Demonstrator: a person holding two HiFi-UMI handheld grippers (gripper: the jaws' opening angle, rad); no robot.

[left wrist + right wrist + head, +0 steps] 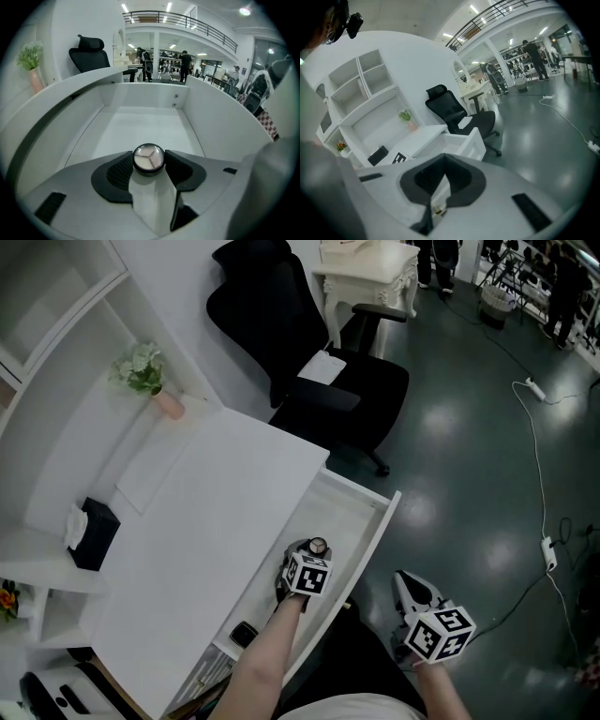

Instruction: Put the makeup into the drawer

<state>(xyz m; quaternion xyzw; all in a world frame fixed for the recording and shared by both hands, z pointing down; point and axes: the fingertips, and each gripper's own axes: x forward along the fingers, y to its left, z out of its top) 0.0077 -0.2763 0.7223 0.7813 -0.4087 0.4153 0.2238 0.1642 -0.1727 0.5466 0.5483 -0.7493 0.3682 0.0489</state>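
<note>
The left gripper is clamping the round makeup jar low inside the open drawer, around its middle and not yet released, while the right gripper is hanging empty, jaws together, outside the drawer's front edge.

Studio hall: desk, office chair

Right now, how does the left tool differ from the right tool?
The left tool grips a round makeup jar; the right tool is shut on nothing. The left tool sits over the open drawer; the right tool hangs outside it. Both carry marker cubes.
</note>
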